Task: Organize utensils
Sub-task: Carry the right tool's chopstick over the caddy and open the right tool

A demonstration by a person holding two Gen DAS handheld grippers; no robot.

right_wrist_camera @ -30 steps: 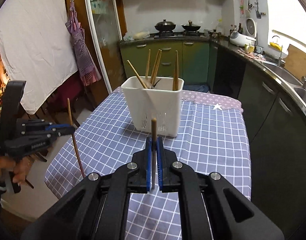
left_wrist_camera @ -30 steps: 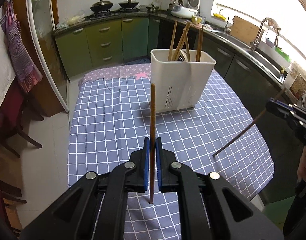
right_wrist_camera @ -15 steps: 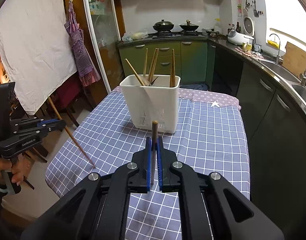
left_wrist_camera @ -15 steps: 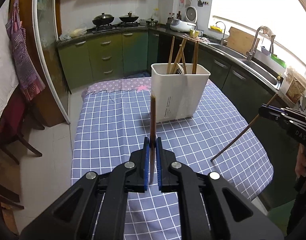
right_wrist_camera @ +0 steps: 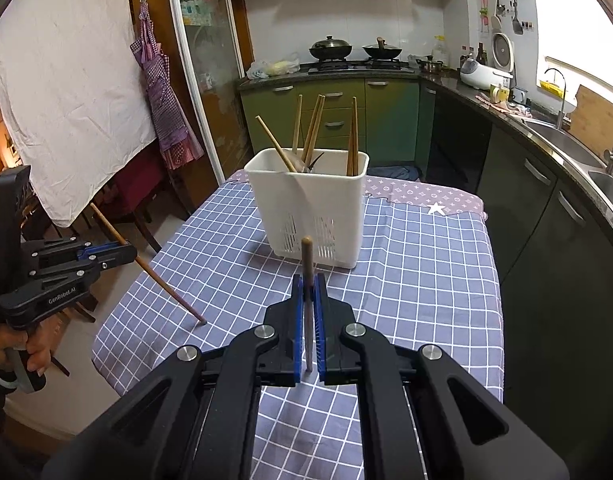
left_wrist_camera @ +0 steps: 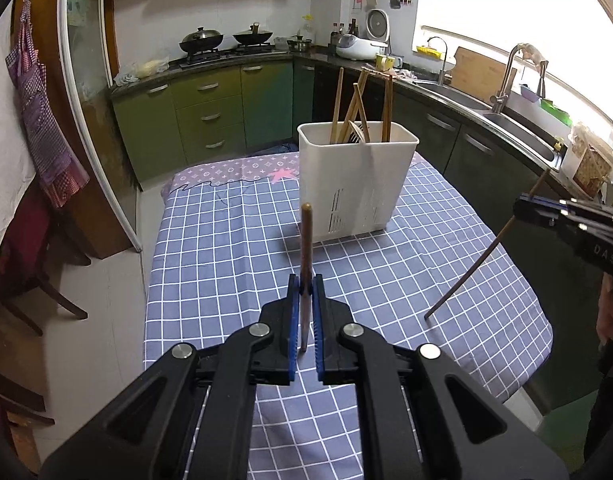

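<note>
A white utensil holder (left_wrist_camera: pixel 358 184) (right_wrist_camera: pixel 310 208) stands on the blue checked tablecloth (left_wrist_camera: pixel 226 264) with several wooden chopsticks (left_wrist_camera: pixel 337 108) upright in it. My left gripper (left_wrist_camera: pixel 305 282) is shut on a brown chopstick (left_wrist_camera: pixel 306 240) that points toward the holder. My right gripper (right_wrist_camera: pixel 308 282) is shut on a second chopstick (right_wrist_camera: pixel 306 256), also short of the holder. In the right wrist view, the left gripper (right_wrist_camera: pixel 132 252) hangs off the table's left edge, its chopstick (right_wrist_camera: pixel 162 280) slanting down to the cloth. In the left wrist view, the right gripper (left_wrist_camera: pixel 520 206) hovers at the right edge with its chopstick (left_wrist_camera: pixel 474 264) slanting down.
Green kitchen cabinets (left_wrist_camera: pixel 210 116) and a stove with woks (right_wrist_camera: pixel 330 46) lie behind the table. A dark counter with a sink (left_wrist_camera: pixel 518 120) runs along the right. Wooden chairs (left_wrist_camera: pixel 34 280) and a hanging apron (right_wrist_camera: pixel 162 112) are at the left. A person's hand (right_wrist_camera: pixel 22 352) grips the left tool.
The left gripper's chopstick has gone from near upright to slanting, its lower tip swinging toward the table. The left view has tipped up slightly. The right gripper has hardly moved.
</note>
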